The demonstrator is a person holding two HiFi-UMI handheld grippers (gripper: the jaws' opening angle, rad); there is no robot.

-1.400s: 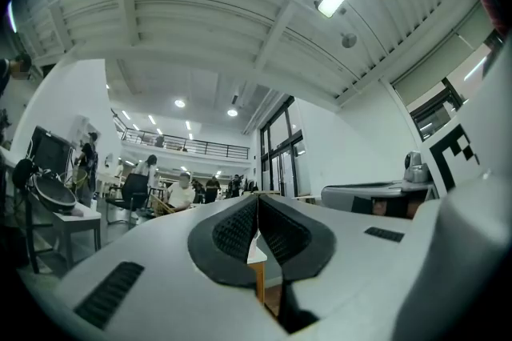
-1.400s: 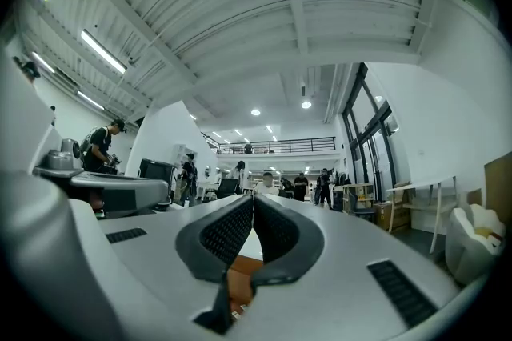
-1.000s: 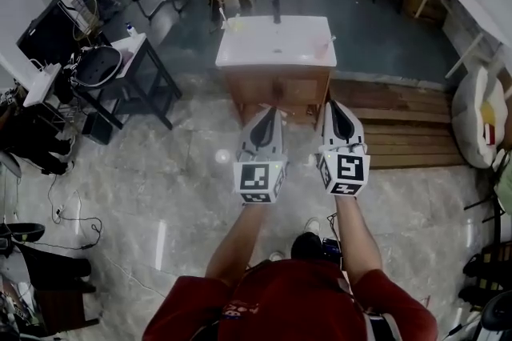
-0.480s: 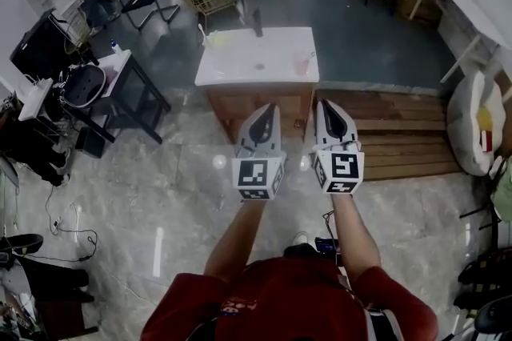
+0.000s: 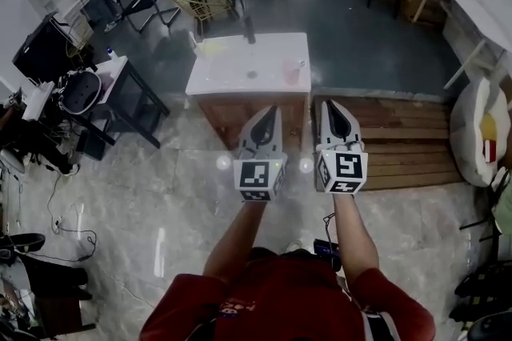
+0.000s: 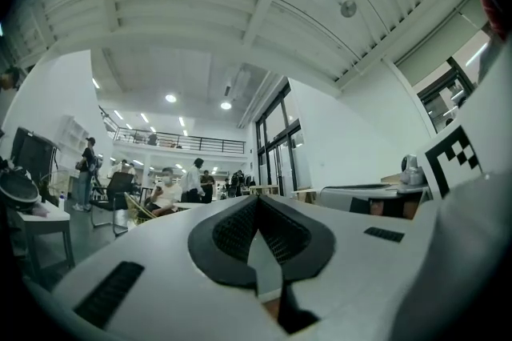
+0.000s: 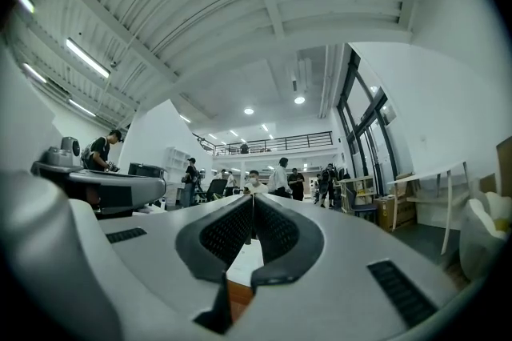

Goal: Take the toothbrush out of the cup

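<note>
Ahead, in the head view, a white-topped table (image 5: 240, 67) on a wooden base was seen standing on the marble floor (image 5: 160, 195), and a pale pink cup (image 5: 291, 73) was set upright on it near the right edge. A thin shape seemed to rise from its rim, but the toothbrush could not be made out for certain at that size. A dark upright object (image 5: 249, 30) was placed at the table's far edge and a yellowish item (image 5: 210, 47) near its far left corner. The left tongs (image 5: 271, 112) and the right tongs (image 5: 327, 105) were held side by side over the floor on the near side of the table, well apart from the cup, with their marker cubes (image 5: 258, 179) turned towards the camera. A wooden platform (image 5: 400, 139) was laid to the right of the table, and a black desk (image 5: 120, 91) was seen to the left. In the left gripper view, the left tongs (image 6: 258, 205) were shown pressed together with nothing between them, and seated and standing people were visible far behind. In the right gripper view, the right tongs (image 7: 253, 199) were likewise shown closed and empty, with a strip of the white table top (image 7: 240, 261) seen just below the dark pads (image 7: 280, 235).
</note>
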